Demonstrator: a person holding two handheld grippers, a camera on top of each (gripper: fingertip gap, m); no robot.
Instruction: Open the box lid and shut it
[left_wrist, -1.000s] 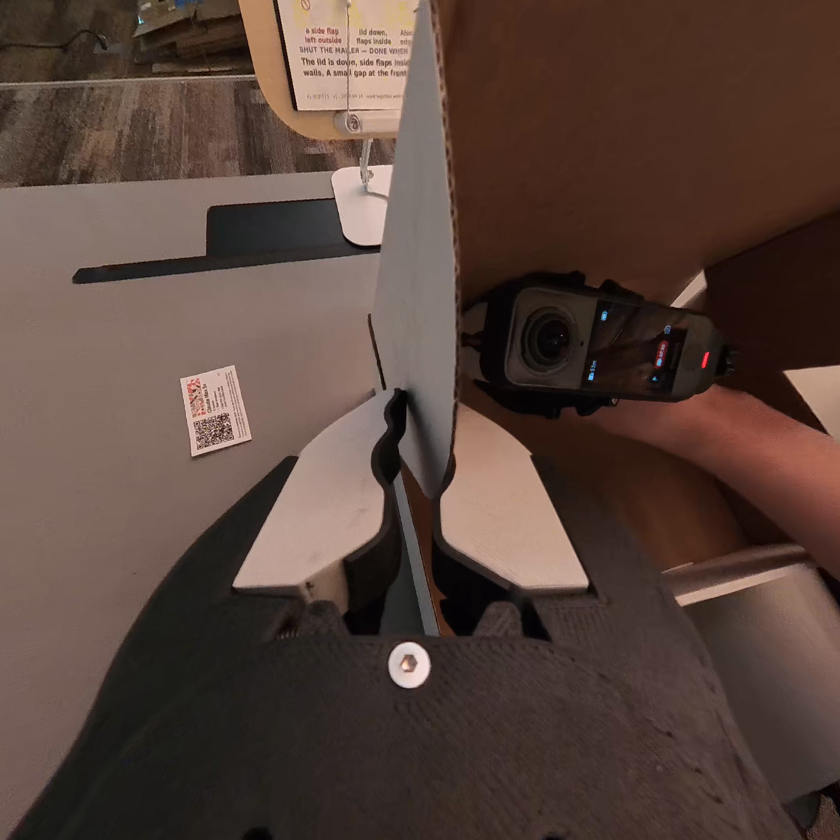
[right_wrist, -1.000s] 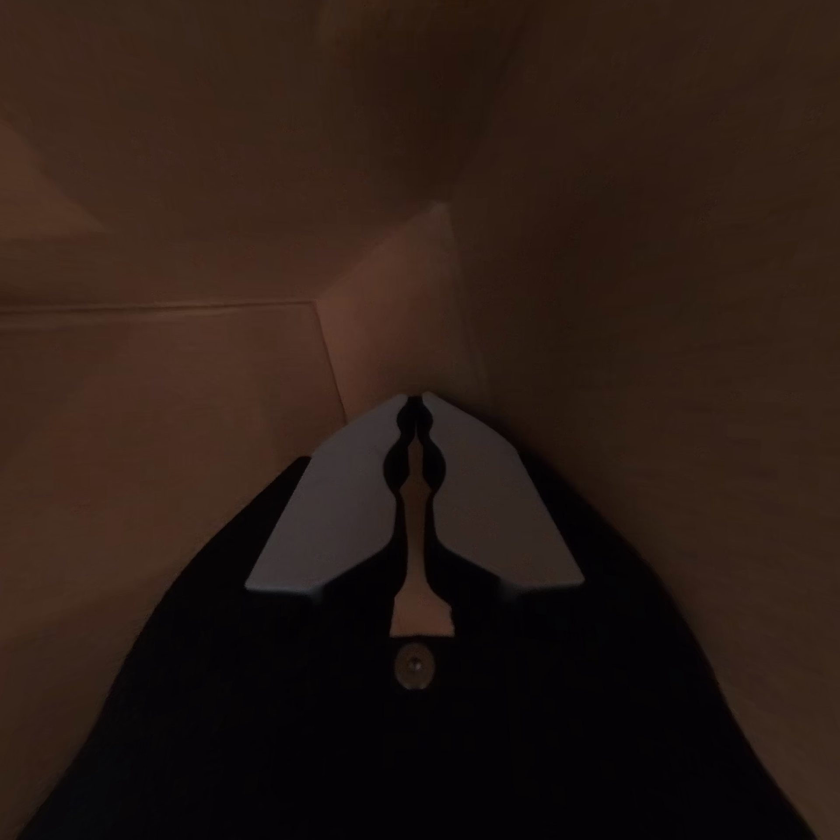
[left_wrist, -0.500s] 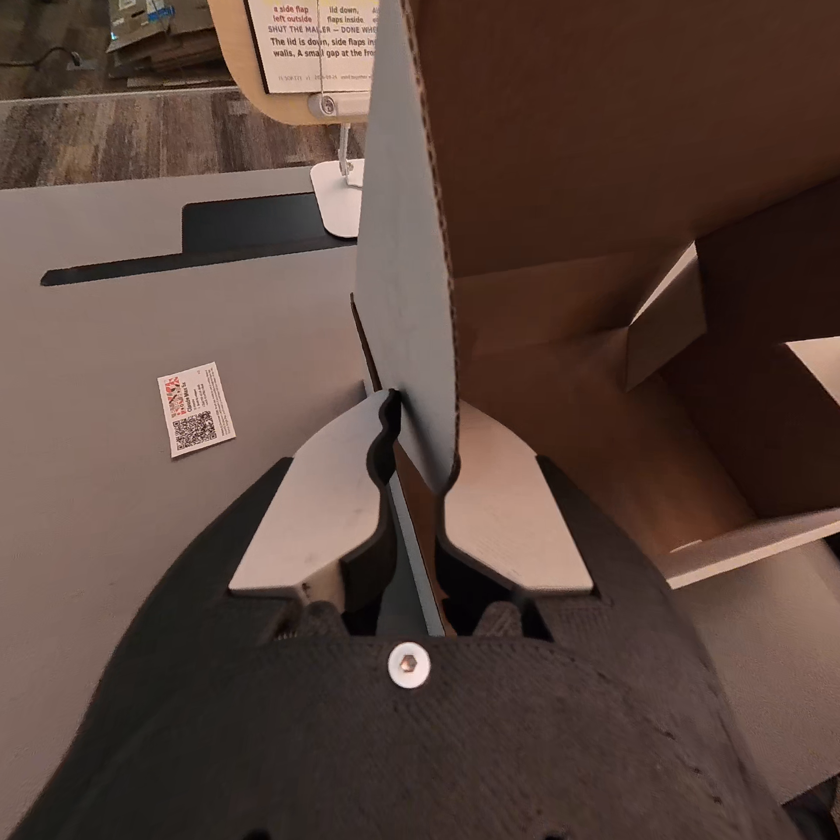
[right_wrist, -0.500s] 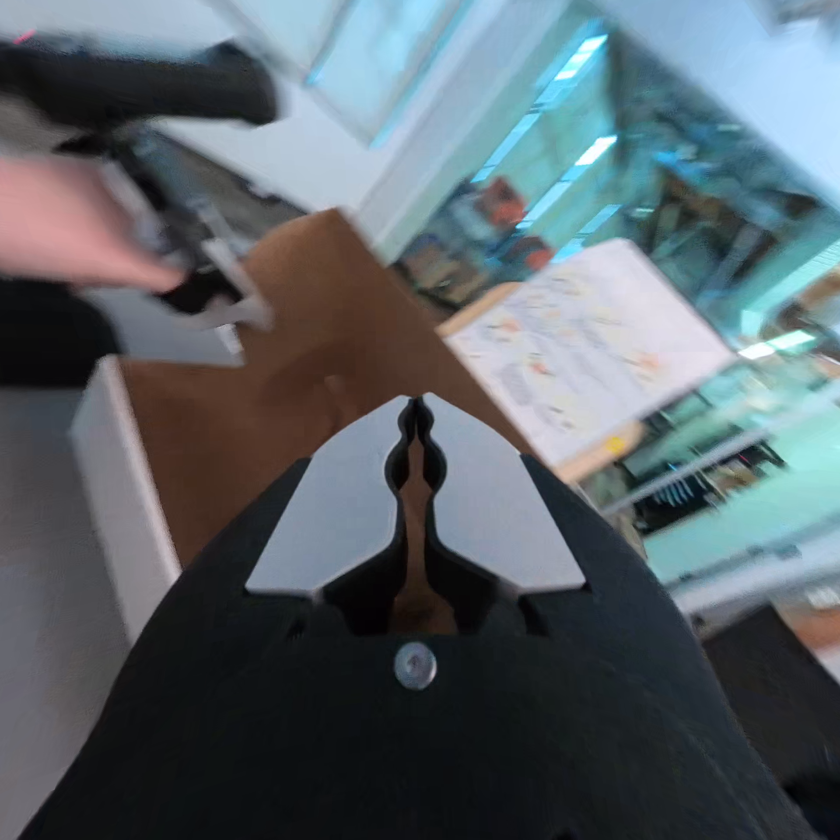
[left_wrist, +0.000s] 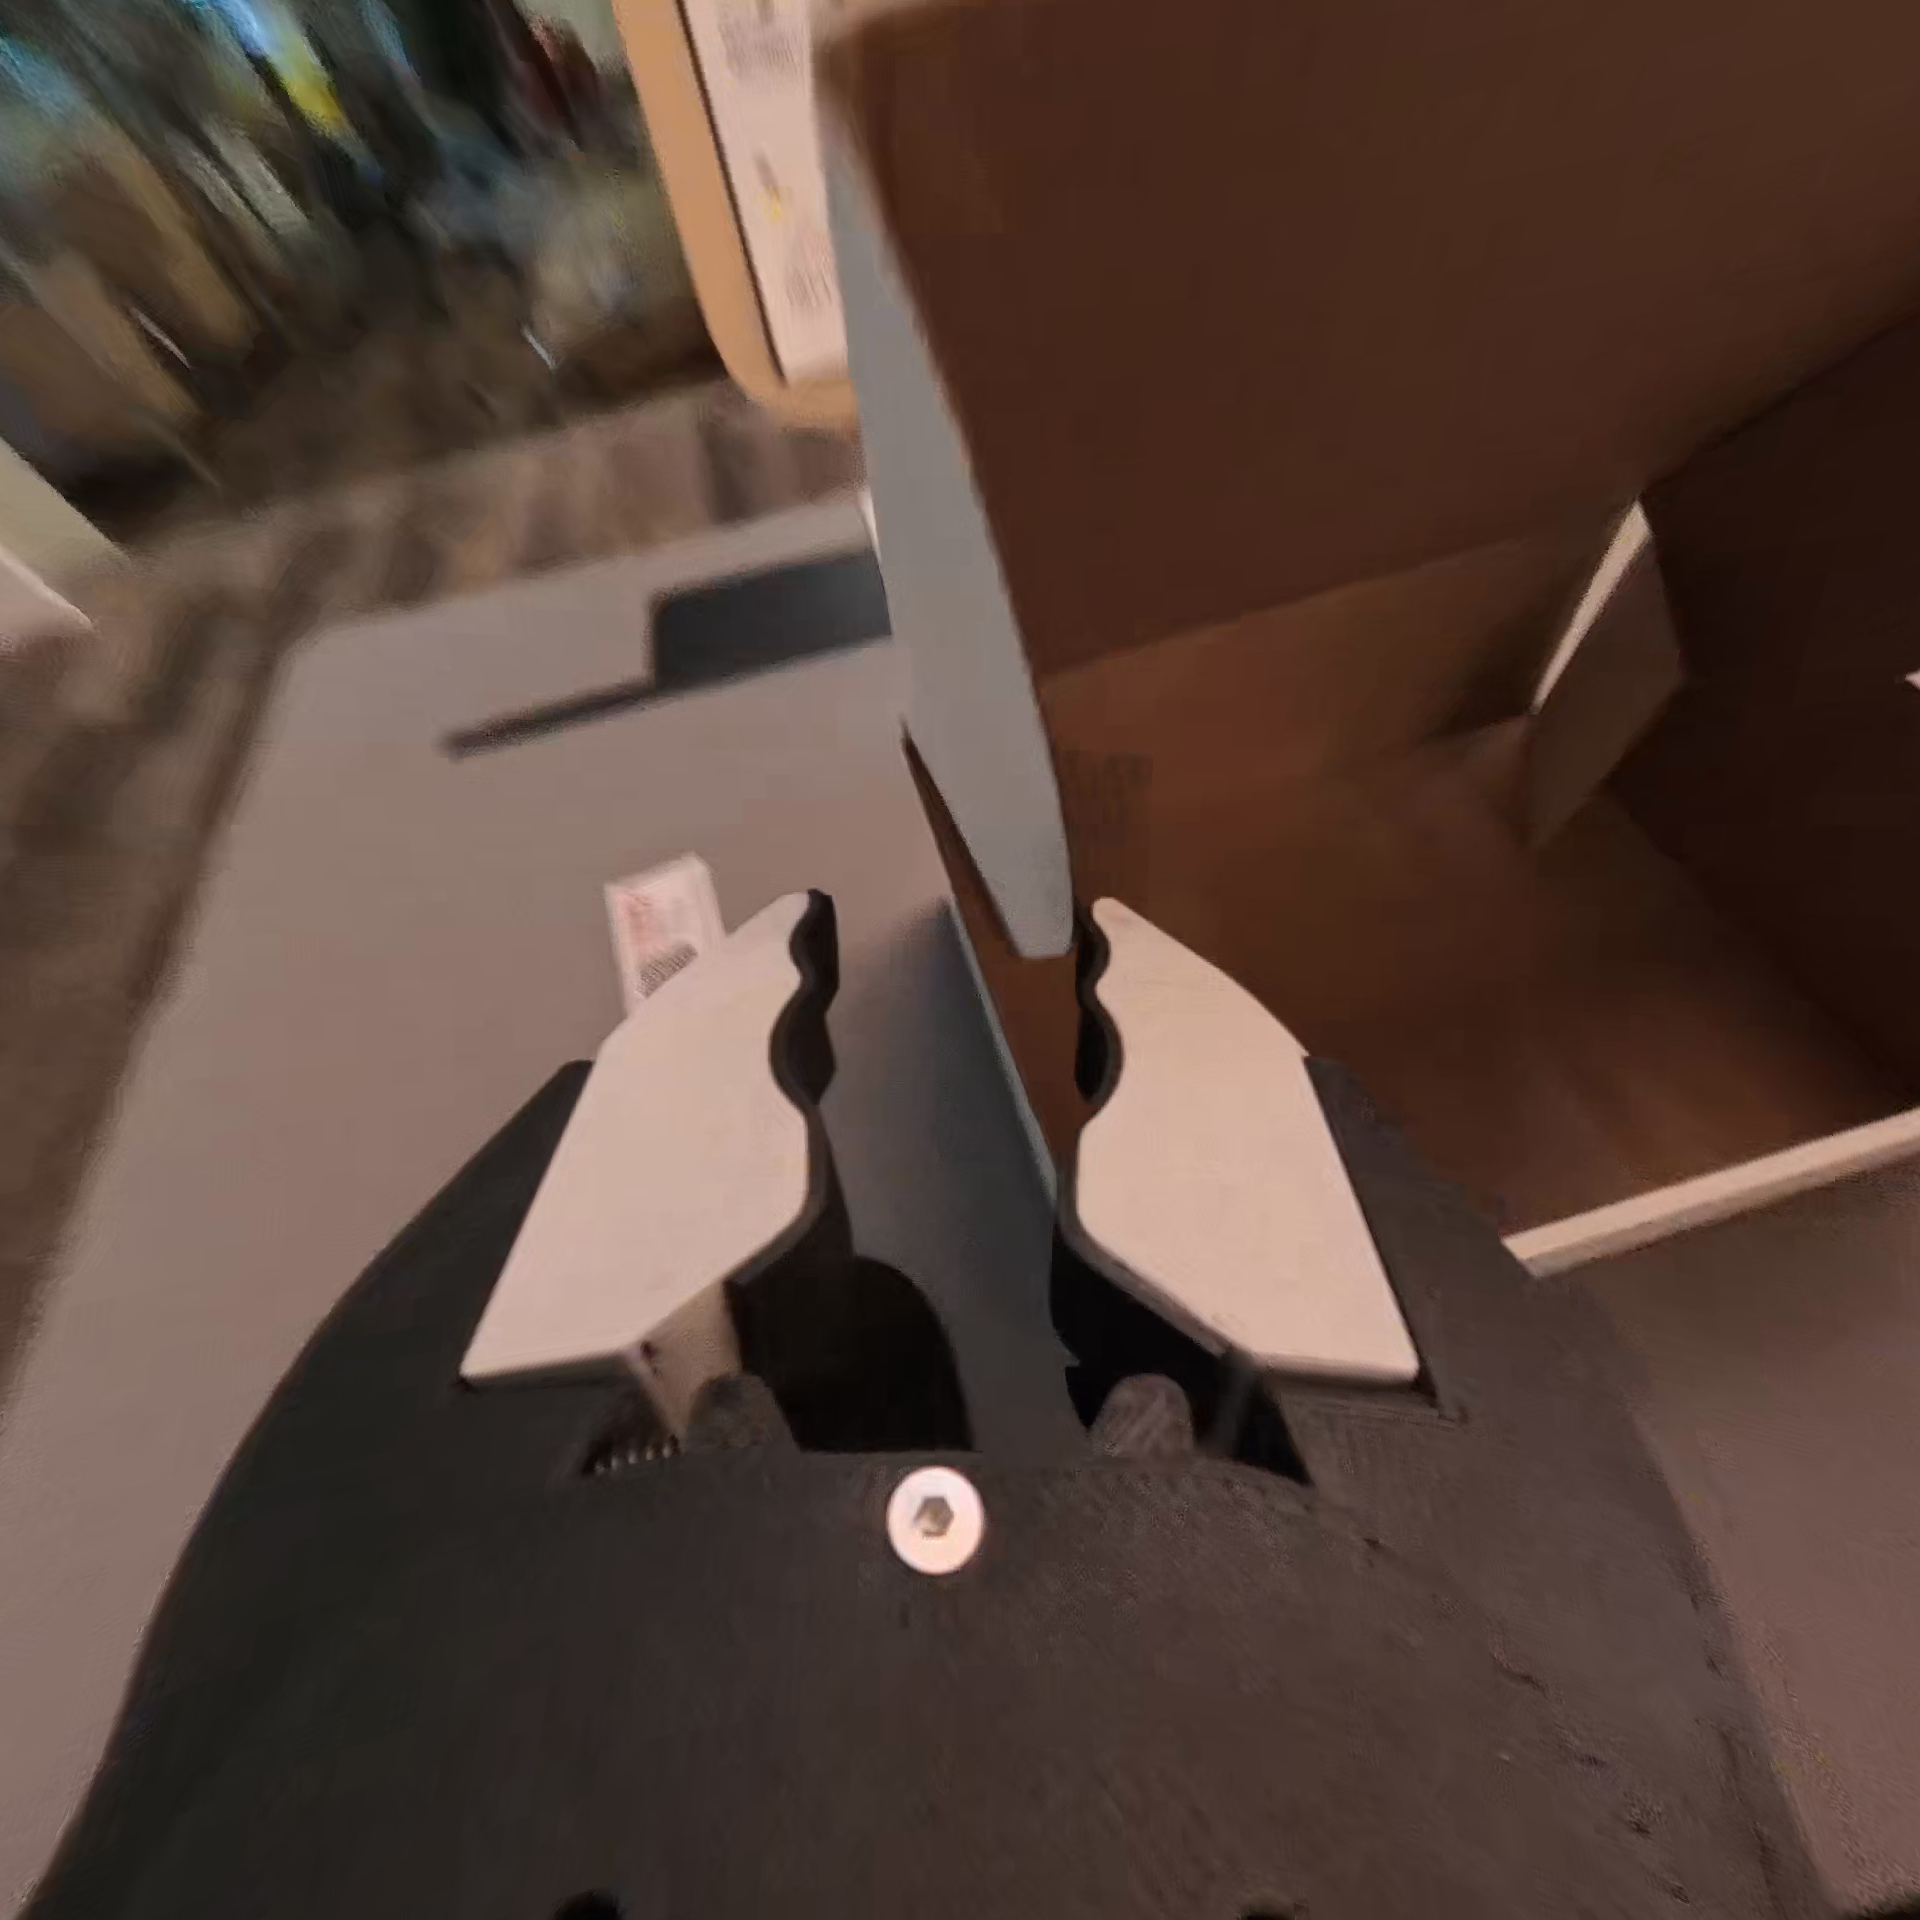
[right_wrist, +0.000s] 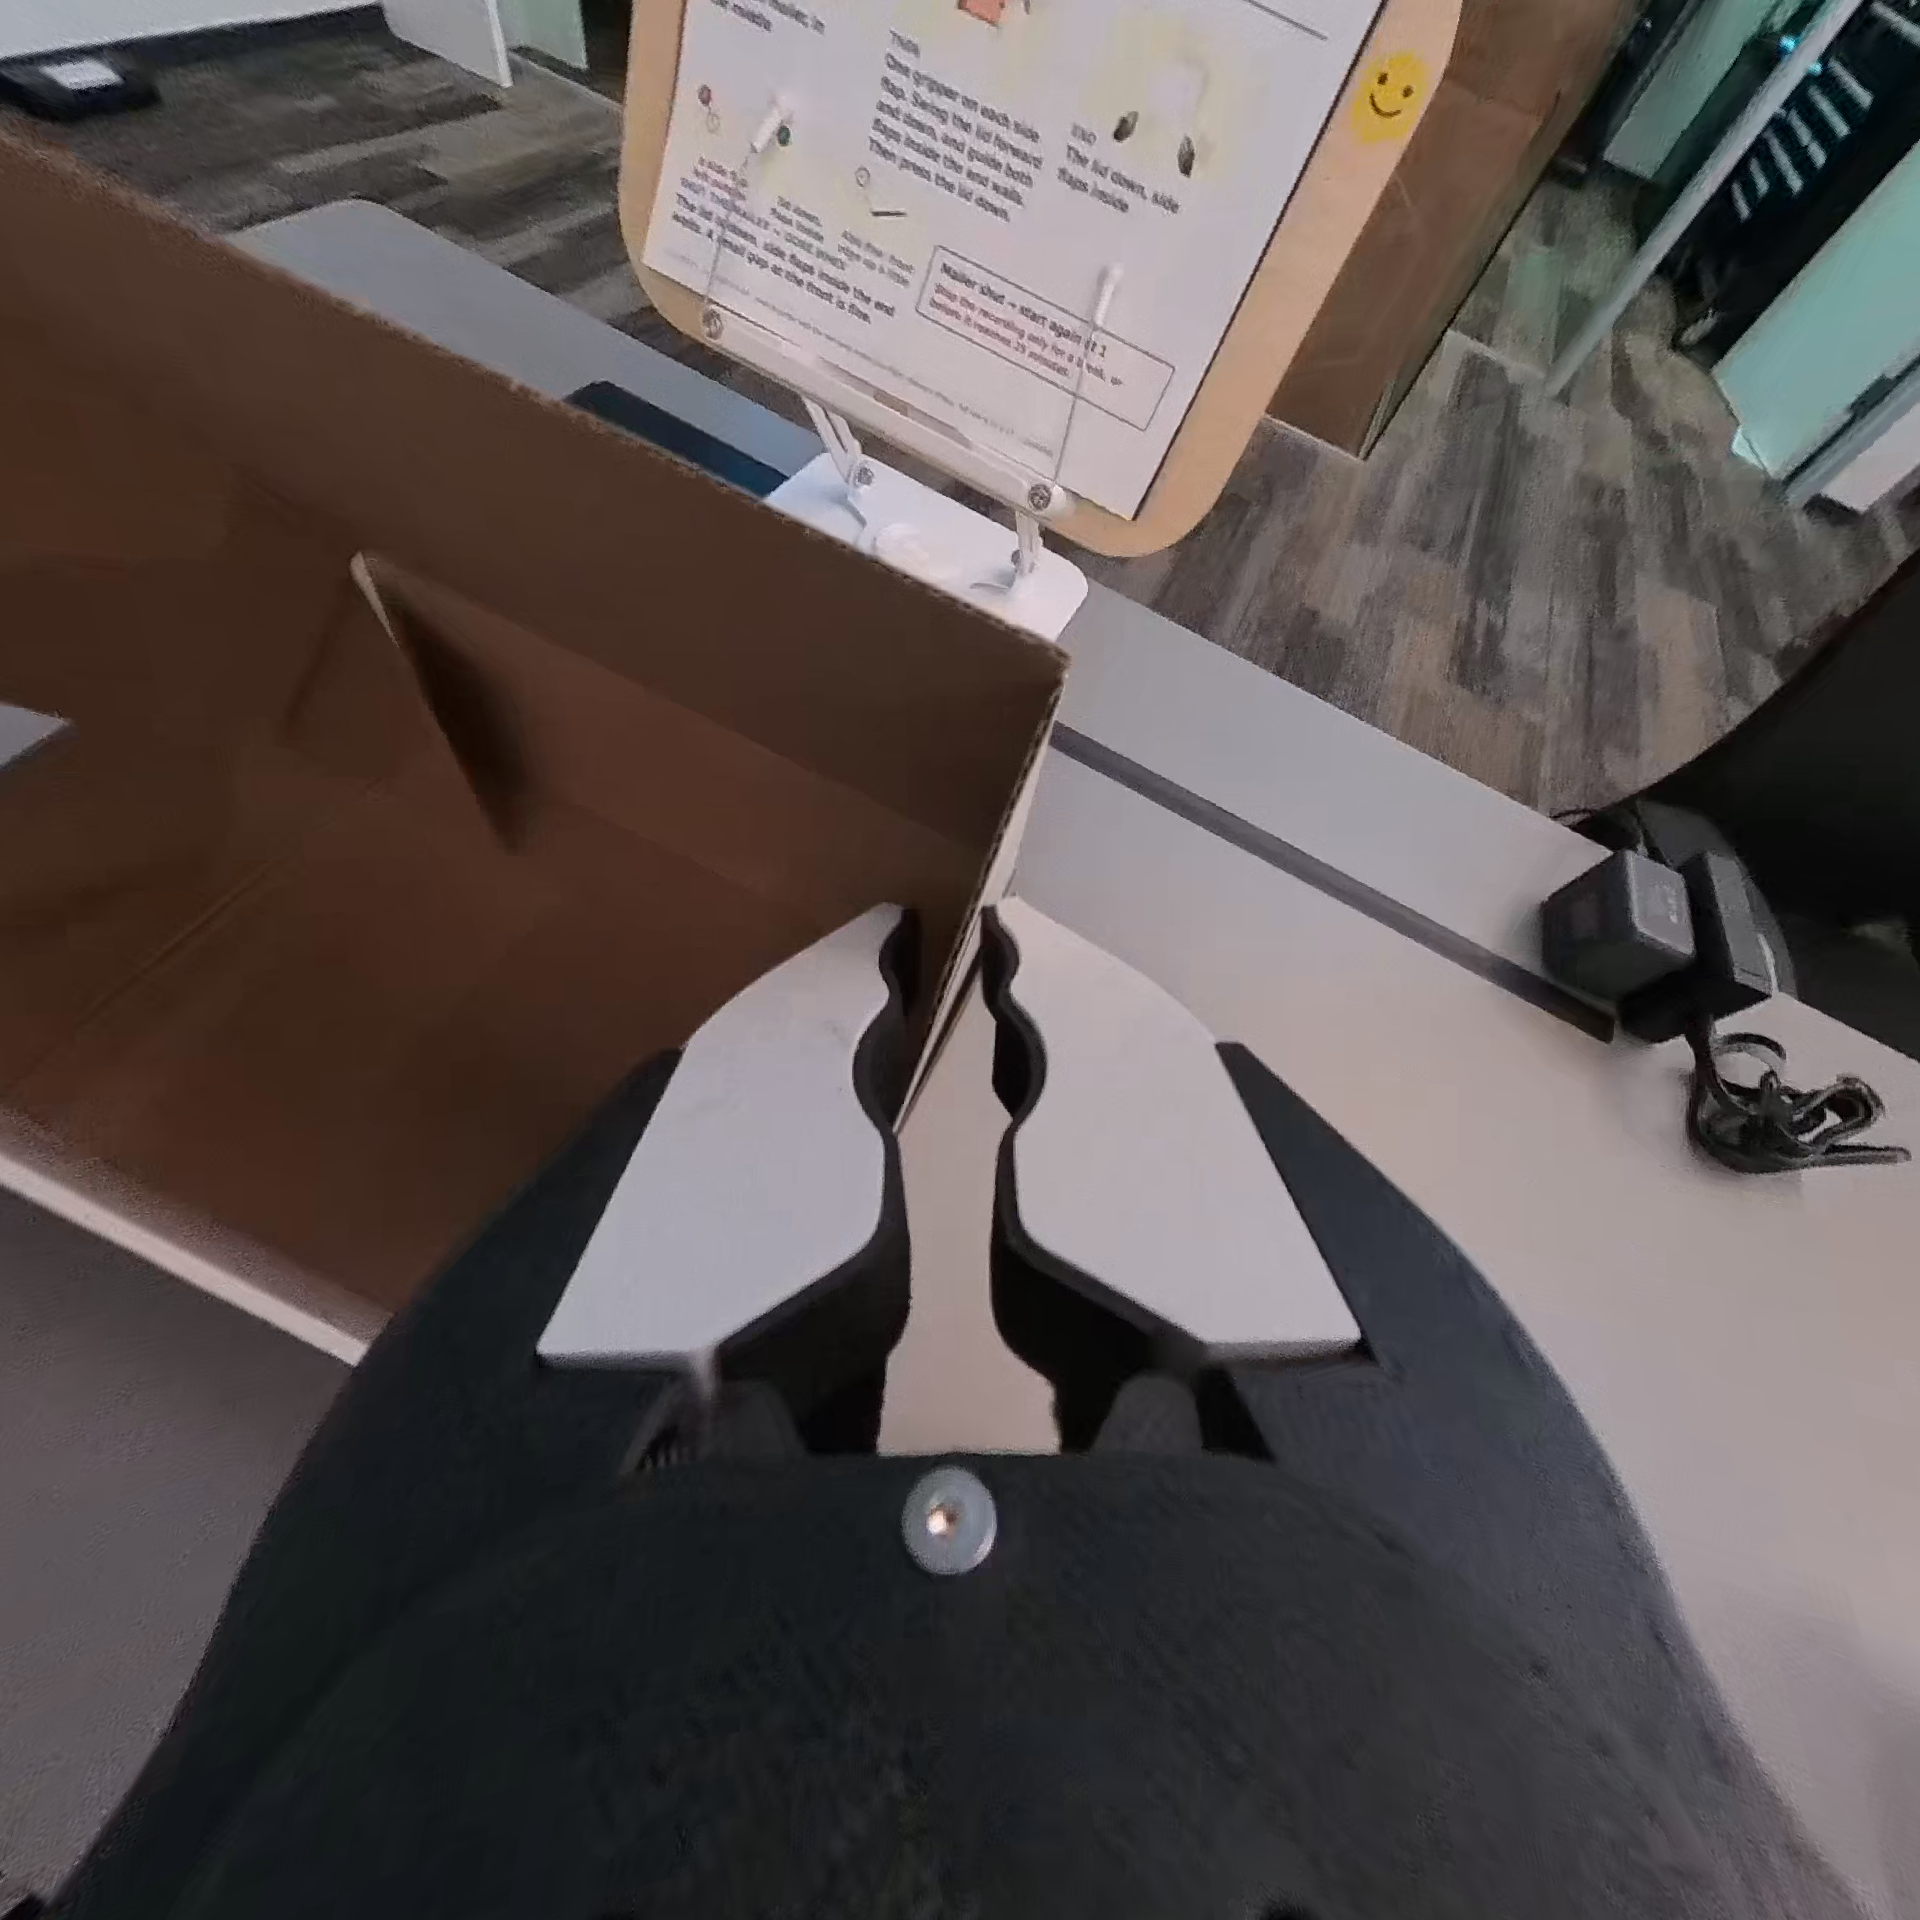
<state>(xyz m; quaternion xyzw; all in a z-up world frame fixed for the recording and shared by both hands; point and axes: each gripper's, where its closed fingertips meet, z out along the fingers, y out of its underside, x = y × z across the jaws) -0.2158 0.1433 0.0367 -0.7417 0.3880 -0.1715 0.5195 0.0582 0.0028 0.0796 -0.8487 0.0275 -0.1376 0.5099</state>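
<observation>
The cardboard box (left_wrist: 1455, 935) stands open on the grey table (left_wrist: 416, 935), brown inside, with its lid (left_wrist: 1351, 312) upright at the back. My left gripper (left_wrist: 956, 909) is open. The tip of the lid's left side flap (left_wrist: 977, 727) hangs between its fingers, against the right one. In the right wrist view the lid (right_wrist: 520, 468) rises at the left. My right gripper (right_wrist: 945, 920) is closed to a narrow gap on the lid's right side flap (right_wrist: 1023, 790), seen edge-on between the fingertips.
An instruction board on a white stand (right_wrist: 987, 208) is behind the box. Black power adapters with a cable (right_wrist: 1662, 935) lie at the table's right edge. A small sticker (left_wrist: 660, 925) and a dark slot (left_wrist: 758, 634) are on the table at the left.
My left gripper has opened and let go of the left side flap. My right gripper came out of the box, swung to the right side and closed on the right flap.
</observation>
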